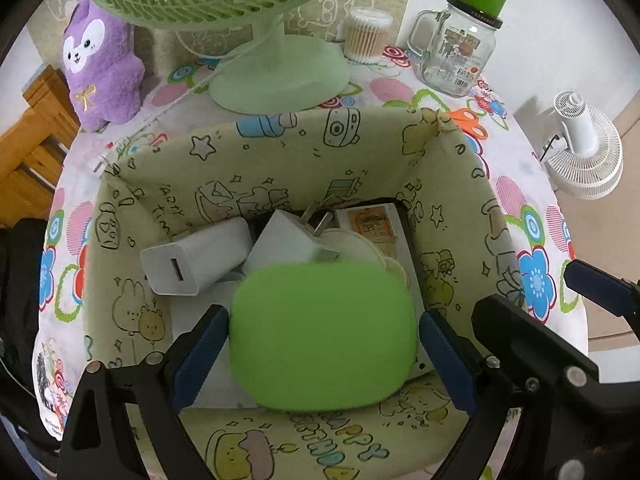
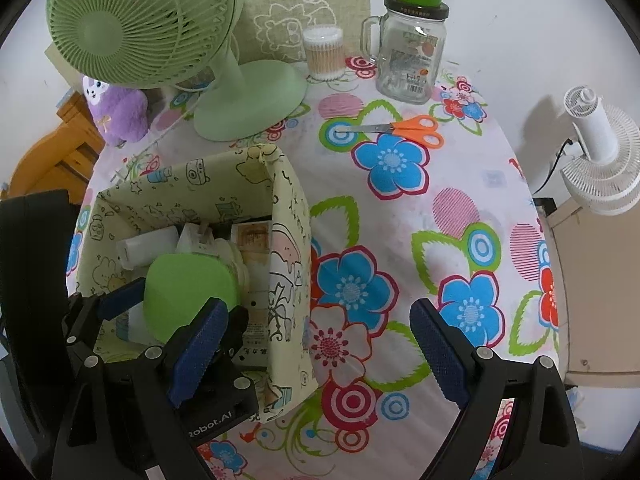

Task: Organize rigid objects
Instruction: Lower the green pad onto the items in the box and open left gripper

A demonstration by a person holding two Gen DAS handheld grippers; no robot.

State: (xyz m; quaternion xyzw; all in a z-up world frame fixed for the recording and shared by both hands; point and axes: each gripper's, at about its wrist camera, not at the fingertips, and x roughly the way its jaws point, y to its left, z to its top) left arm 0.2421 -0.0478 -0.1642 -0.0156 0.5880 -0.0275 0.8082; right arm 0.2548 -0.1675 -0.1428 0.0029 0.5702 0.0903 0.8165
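A pale yellow cartoon-print fabric bin (image 1: 280,160) stands on the flowered table; it also shows in the right wrist view (image 2: 288,216). My left gripper (image 1: 323,346) is shut on a rounded green case (image 1: 324,332) and holds it inside the bin, above two white chargers (image 1: 196,256) and a flat box (image 1: 376,224). In the right wrist view the green case (image 2: 188,288) sits between the left gripper's blue pads. My right gripper (image 2: 320,356) is open and empty above the tablecloth, just right of the bin. Orange scissors (image 2: 404,128) lie further back.
A green desk fan (image 2: 236,92), a purple plush (image 2: 118,110), a cotton-swab tub (image 2: 324,54) and a glass jar with a green cap (image 2: 412,48) stand at the back. A white fan (image 2: 600,152) hangs beyond the table's right edge. A wooden chair (image 1: 28,148) is at left.
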